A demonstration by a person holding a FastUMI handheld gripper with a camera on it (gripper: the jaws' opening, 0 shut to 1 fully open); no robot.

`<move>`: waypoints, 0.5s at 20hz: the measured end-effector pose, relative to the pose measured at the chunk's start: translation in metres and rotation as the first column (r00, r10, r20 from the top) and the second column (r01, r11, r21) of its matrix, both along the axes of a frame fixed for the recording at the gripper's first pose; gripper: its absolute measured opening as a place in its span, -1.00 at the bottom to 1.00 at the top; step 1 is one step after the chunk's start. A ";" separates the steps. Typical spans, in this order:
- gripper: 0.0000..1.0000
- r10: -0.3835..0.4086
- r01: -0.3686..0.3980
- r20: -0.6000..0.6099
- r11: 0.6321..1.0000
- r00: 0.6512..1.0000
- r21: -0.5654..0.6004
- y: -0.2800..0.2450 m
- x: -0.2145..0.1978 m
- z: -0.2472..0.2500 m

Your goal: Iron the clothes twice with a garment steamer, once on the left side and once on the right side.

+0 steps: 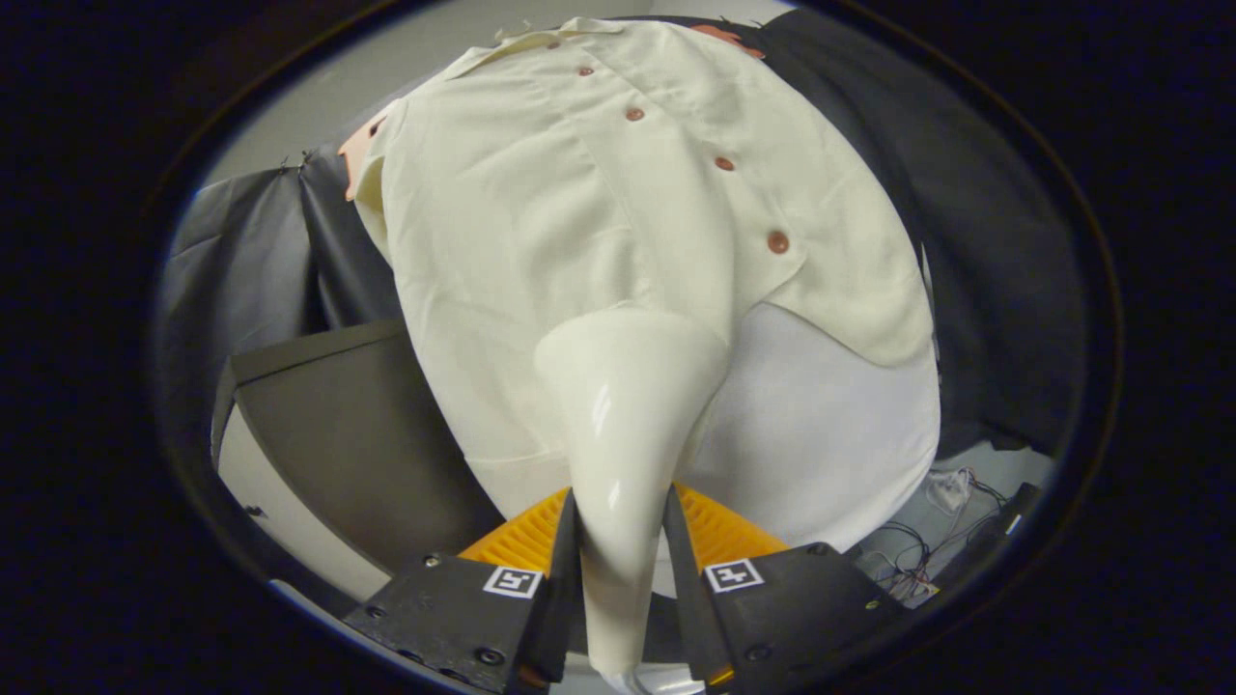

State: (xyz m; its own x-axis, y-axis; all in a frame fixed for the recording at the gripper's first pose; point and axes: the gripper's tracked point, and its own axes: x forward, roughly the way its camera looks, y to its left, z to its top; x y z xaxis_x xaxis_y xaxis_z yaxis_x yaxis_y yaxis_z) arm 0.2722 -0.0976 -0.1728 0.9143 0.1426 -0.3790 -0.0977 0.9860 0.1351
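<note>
A cream button-up shirt (599, 212) with reddish-brown buttons hangs just ahead of me, over a white rounded form (830, 434) that shows below its hem. My gripper (620, 526) is shut on the glossy cream garment steamer (628, 405), with both fingers pressed against its handle. The steamer's wide head points up and forward and lies against the lower part of the shirt, slightly left of the button line. The steamer's face is hidden against the cloth.
A dark grey panel (357, 415) with a white edge stands low to the left of the shirt. Loose wires (927, 541) lie on a pale surface to the lower right. Black cloth hangs behind the shirt on both sides.
</note>
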 end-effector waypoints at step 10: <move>-0.06 0.004 -0.005 -0.060 1.000 0.998 -0.008 -0.018 -0.021 -0.034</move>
